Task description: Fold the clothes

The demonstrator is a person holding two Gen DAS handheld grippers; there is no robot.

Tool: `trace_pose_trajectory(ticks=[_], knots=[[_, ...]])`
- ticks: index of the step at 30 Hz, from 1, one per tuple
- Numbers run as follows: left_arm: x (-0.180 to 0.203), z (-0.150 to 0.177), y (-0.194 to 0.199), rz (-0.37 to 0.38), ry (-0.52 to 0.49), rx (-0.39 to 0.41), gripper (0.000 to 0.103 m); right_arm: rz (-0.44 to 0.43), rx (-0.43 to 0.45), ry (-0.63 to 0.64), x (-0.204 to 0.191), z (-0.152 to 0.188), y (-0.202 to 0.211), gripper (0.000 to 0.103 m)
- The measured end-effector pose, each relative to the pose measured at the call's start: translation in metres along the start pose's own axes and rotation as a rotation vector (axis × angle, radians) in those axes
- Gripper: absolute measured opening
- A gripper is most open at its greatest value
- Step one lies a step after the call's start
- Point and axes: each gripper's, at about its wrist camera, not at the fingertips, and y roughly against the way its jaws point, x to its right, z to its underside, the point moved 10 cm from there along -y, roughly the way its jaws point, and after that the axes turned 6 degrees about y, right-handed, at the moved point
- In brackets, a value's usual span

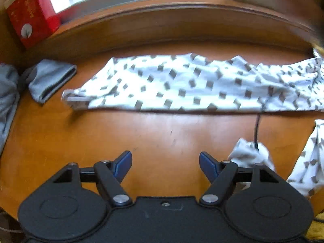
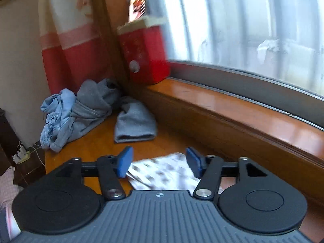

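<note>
A white garment printed with small grey-brown squares (image 1: pixel 182 85) lies stretched lengthwise across the glossy orange-brown wooden table (image 1: pixel 158 133), close to the far edge where the raised wooden window ledge (image 1: pixel 162 22) begins, and its right end runs out of the left wrist view. More of the same patterned cloth (image 1: pixel 309 158) hangs or bunches at the table's right side, with a crumpled white lump (image 1: pixel 251 154) just beside it; whether these belong to the one garment I cannot tell, since the picture is smeared there. A thin dark cord (image 1: pixel 257 127) crosses from the garment's near hem towards that lump. The left gripper (image 1: pixel 165 163) hovers over bare wood near the table's front edge, its blue-padded jaws spread wide and holding nothing. The right gripper (image 2: pixel 159 163) sits low over one end of the patterned garment (image 2: pixel 162 174), its blue pads also parted, with cloth showing between and beneath them but not pinched. Towards the table's left far corner rests a folded grey knit piece (image 2: pixel 134 121), and just beyond it a heap of grey and pale blue denim clothes (image 2: pixel 77 111) is piled against the corner. A red rectangular box with a pale lid (image 2: pixel 145 54) stands on the ledge in that same corner, by the red-and-cream curtain (image 2: pixel 64 40).
</note>
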Motion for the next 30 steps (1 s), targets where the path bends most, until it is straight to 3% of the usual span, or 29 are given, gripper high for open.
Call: trace_pose_trajectory(ticks=[2,4,8,12,15,18,22,25,30], knots=[[0.009,-0.014,0.002,0.016,-0.03,0.03,0.071,0.075,0.016,-0.015,0.044,0.018,0.037,0.064],[0.022,-0.03,0.003,0.042,-0.058,0.063,0.073,0.216,-0.006,-0.055,0.1,0.047,0.076,0.064],[0.054,-0.061,-0.008,0.072,-0.114,0.098,0.077,0.611,-0.15,-0.186,0.232,0.141,0.18,0.063],[0.09,-0.088,-0.026,0.072,-0.149,0.107,0.078,0.843,-0.299,-0.281,0.334,0.22,0.271,0.055],[0.12,-0.103,-0.043,0.045,-0.123,0.072,0.078,0.837,-0.393,-0.295,0.379,0.259,0.296,0.048],[0.144,-0.108,-0.054,0.032,-0.06,0.026,0.078,0.706,-0.45,-0.316,0.4,0.286,0.282,0.04],[0.17,-0.108,-0.059,0.002,0.031,-0.006,0.078,0.658,-0.428,-0.304,0.413,0.296,0.266,0.041],[0.191,-0.107,-0.057,-0.028,0.06,0.006,0.078,0.728,-0.441,-0.341,0.427,0.309,0.288,0.042],[0.226,-0.102,-0.063,-0.07,0.031,0.008,0.079,0.943,-0.551,-0.396,0.433,0.355,0.363,0.044]])
